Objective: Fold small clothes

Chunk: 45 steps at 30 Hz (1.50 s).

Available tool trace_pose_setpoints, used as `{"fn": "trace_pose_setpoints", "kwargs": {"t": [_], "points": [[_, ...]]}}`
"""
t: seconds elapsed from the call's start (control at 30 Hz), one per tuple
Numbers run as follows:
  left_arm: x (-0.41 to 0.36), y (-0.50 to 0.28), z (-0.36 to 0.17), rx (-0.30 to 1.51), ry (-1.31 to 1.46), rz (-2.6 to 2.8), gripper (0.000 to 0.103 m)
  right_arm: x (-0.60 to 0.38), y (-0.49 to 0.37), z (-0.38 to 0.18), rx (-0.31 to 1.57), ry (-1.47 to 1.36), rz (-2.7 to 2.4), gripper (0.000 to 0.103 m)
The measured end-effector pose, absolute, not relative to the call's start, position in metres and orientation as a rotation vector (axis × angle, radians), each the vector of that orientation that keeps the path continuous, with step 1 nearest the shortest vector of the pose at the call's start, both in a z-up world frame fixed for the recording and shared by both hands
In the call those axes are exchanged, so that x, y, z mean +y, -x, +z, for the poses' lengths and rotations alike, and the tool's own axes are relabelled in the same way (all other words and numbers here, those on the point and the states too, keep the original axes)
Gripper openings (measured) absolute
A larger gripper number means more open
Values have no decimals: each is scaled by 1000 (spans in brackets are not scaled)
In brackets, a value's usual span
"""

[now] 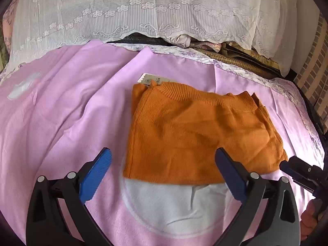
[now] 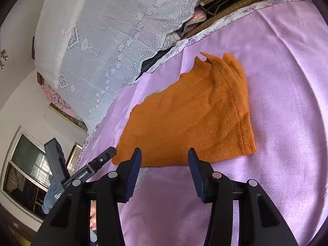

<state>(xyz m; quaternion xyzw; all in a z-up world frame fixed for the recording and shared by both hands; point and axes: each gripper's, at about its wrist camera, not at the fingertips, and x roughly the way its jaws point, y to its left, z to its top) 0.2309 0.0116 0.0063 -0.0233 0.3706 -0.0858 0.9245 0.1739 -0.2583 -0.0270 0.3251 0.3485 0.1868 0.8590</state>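
An orange knit sweater (image 1: 196, 131) lies folded into a rough rectangle on the pink sheet (image 1: 71, 112), ribbed collar on its far edge and a paper tag (image 1: 151, 80) poking out beside it. My left gripper (image 1: 163, 152) hovers over the sweater's near edge, jaws wide open and nothing between the blue pads (image 1: 96, 176). My right gripper (image 2: 165, 151) hangs above the near hem of the sweater (image 2: 190, 114), open too, its pads (image 2: 134, 170) apart and clear of the knit. Each gripper shows in the other's view: the right gripper (image 1: 295, 170) at the sweater's right corner, the left gripper (image 2: 102, 160) at its left.
A white round patch (image 1: 174, 205) marks the sheet in front of the sweater. Behind it hangs a white lace cover (image 1: 143, 14) over piled bedding and mats (image 1: 235, 57). A brick wall (image 1: 313, 67) stands at the right, a window (image 2: 24, 164) at the left. A hand (image 1: 307, 221) holds the right gripper.
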Motion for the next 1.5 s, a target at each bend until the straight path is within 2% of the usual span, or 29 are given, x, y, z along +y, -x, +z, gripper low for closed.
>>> {"fn": "trace_pose_setpoints", "kwargs": {"t": [0.2, 0.33, 0.5, 0.57, 0.9, 1.13, 1.2, 1.5], "points": [[-31, -262, 12, 762, -8, -156, 98, -260, -183, -32, 735, -538, 256, 49], [-51, -281, -27, 844, -105, -124, 99, -270, -191, -48, 766, -587, 268, 49], [-49, -278, -31, 831, -115, -137, 99, -257, -189, -45, 751, -512, 286, 67], [-50, -275, -29, 816, -125, -132, 99, -252, -188, -43, 750, -482, 289, 71], [-43, -262, -13, 713, -108, -109, 99, -251, -195, -18, 647, -494, 227, 71], [-41, -280, -28, 817, -91, -108, 99, -240, -225, -34, 709, -458, 219, 72], [-42, -279, -30, 814, -100, -104, 99, -242, -224, -35, 700, -476, 240, 77], [-40, -267, -25, 783, -112, -100, 99, -254, -206, -32, 625, -564, 264, 77]]}}
